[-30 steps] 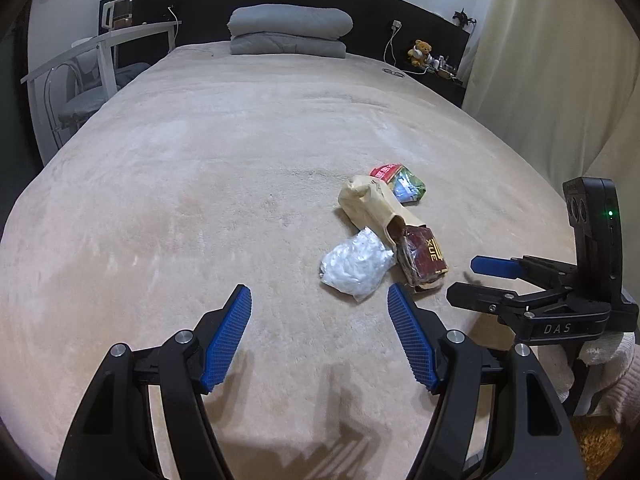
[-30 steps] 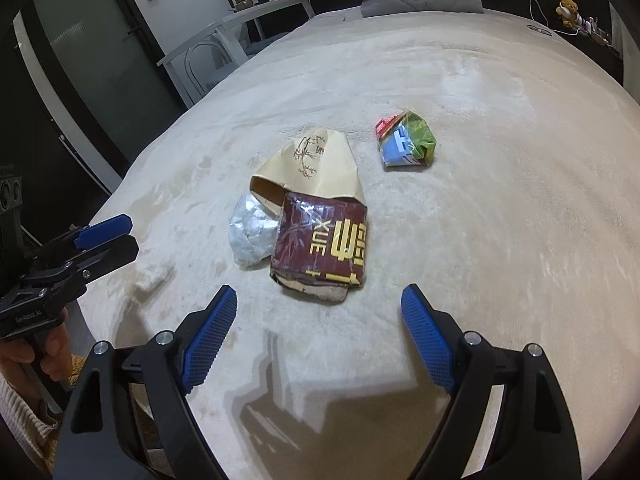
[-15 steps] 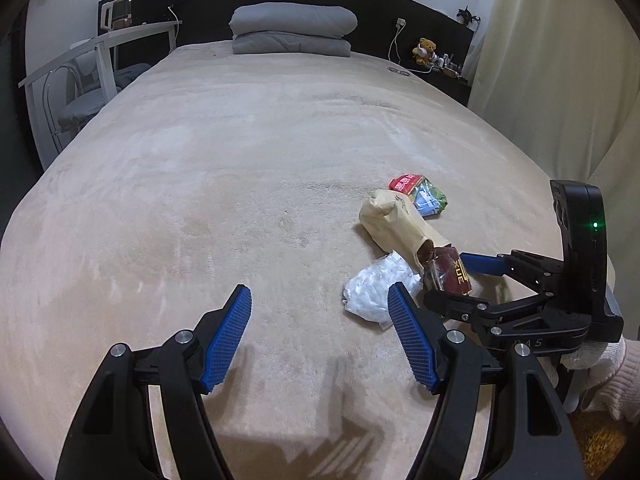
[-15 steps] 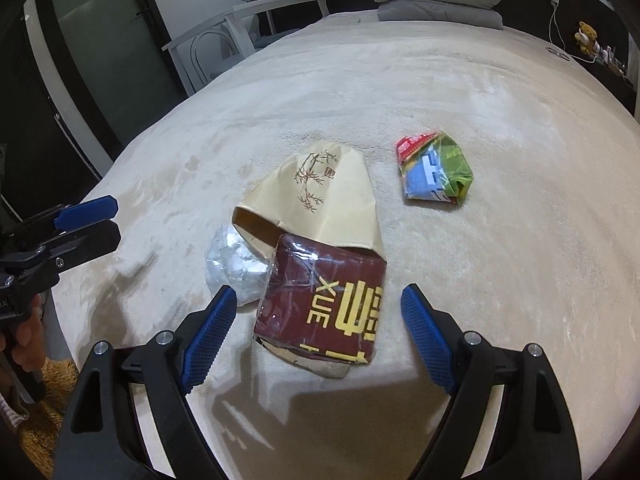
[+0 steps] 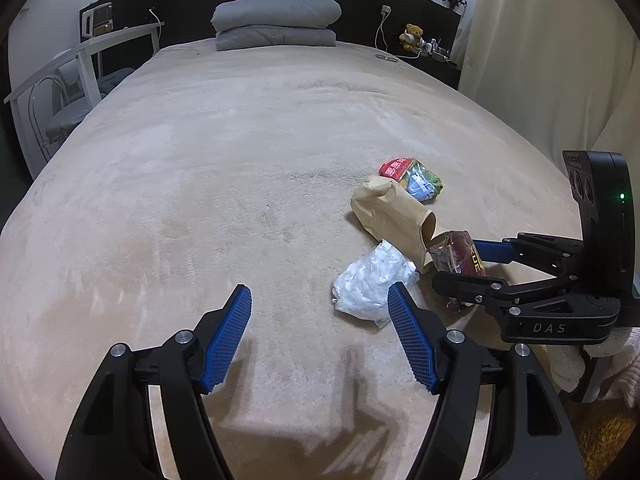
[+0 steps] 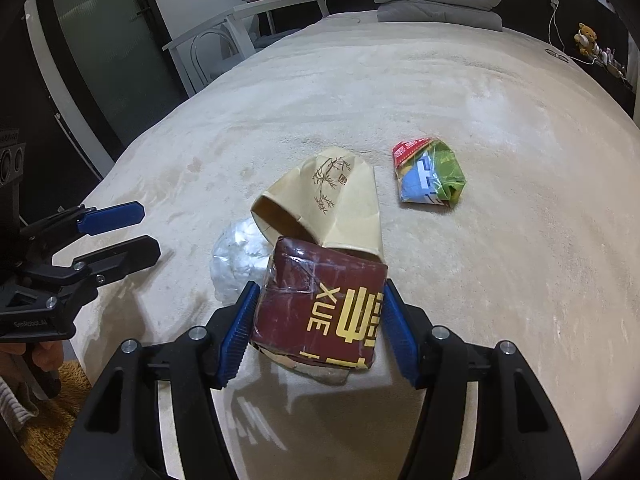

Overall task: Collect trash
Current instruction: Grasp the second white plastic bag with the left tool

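Closing from wide apart, the right hand-held gripper [image 6: 316, 326] now clamps the maroon pack [image 6: 320, 308] at 6 o'clock, first trash secured; left hand-held gripper [image 5: 320, 338] gapes empty.

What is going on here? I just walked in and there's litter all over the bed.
A person is collecting trash off the bed with a hand-held tool in each hand. The right tool has just been closing, and its pads now sit against both sides of the dark red wrapper, which still rests on the blanket. The left tool is open, holding nothing, beside the crumpled clear plastic. A tan paper bag and a red-and-green packet are untouched.
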`<state>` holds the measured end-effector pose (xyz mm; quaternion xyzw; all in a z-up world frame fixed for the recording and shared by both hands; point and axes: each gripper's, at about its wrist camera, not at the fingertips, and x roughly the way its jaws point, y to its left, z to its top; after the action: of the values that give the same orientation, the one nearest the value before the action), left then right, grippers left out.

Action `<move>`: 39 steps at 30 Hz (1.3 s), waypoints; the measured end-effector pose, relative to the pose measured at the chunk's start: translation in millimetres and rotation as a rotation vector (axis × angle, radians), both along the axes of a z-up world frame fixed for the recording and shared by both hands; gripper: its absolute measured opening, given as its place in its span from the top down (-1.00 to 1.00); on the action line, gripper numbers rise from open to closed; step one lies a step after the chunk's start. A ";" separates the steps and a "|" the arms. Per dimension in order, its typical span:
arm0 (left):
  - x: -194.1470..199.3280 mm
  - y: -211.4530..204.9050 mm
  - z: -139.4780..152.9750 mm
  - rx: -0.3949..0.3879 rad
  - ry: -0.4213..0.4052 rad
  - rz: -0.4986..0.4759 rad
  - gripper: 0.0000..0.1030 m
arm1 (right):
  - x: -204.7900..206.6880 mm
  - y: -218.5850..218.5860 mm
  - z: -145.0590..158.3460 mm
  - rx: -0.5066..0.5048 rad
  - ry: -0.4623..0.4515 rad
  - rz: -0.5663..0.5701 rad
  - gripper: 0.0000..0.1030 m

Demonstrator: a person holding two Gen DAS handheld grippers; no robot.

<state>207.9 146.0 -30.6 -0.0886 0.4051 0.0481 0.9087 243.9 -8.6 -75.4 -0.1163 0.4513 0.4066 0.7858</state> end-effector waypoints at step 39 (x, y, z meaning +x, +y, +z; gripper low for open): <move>57.6 -50.2 -41.1 0.100 0.096 -0.230 -0.02 | -9.6 -97.6 54.0 0.140 0.027 -0.072 -0.18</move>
<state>265.6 95.8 -71.7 0.0065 0.4529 -0.0322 0.8910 234.3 -106.3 -21.4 -0.0393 0.4364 0.4099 0.8000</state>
